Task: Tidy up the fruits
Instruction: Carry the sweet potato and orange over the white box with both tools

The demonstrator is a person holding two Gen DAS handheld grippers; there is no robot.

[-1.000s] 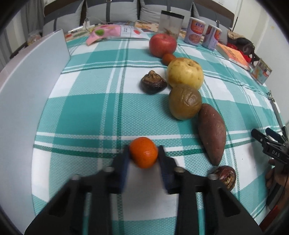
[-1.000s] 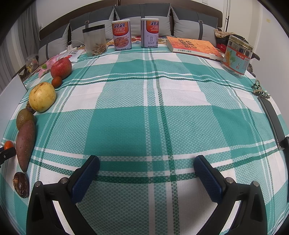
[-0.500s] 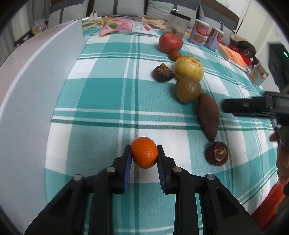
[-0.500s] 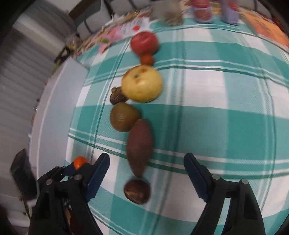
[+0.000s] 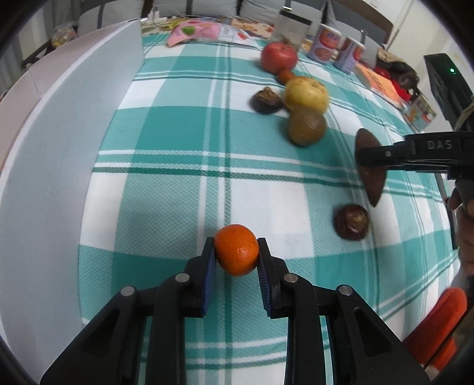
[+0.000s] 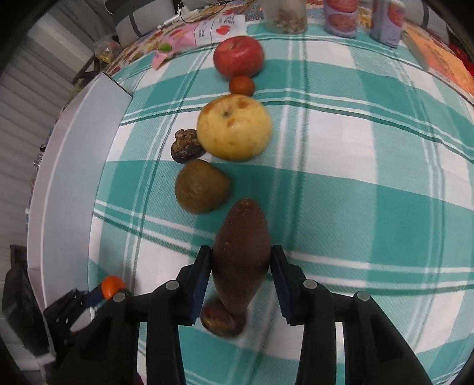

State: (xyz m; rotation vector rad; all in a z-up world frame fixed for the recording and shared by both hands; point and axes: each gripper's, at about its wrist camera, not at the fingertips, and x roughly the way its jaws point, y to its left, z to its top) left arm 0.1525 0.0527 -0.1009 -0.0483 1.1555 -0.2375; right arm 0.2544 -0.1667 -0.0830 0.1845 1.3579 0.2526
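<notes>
My left gripper (image 5: 236,251) is shut on a small orange tangerine (image 5: 236,249), held above the checked cloth; it also shows in the right wrist view (image 6: 112,286). My right gripper (image 6: 240,262) is closed around the brown sweet potato (image 6: 240,251), its pads touching both sides. In the left wrist view the sweet potato (image 5: 370,174) hangs tilted in that gripper, above the cloth. On the cloth lie a red apple (image 6: 238,56), a small red fruit (image 6: 241,85), a yellow apple (image 6: 234,127), a brown-green round fruit (image 6: 202,186) and two dark shrivelled fruits (image 6: 186,145) (image 5: 352,222).
A white box wall (image 5: 59,154) runs along the left side of the table. At the far edge stand a clear jar (image 5: 291,25), two printed cans (image 5: 326,44), a pink packet (image 5: 192,31) and an orange book (image 6: 438,56).
My left gripper lifted the tangerine and drew back. My right gripper swung left over the fruit row, closed on the sweet potato and raised it.
</notes>
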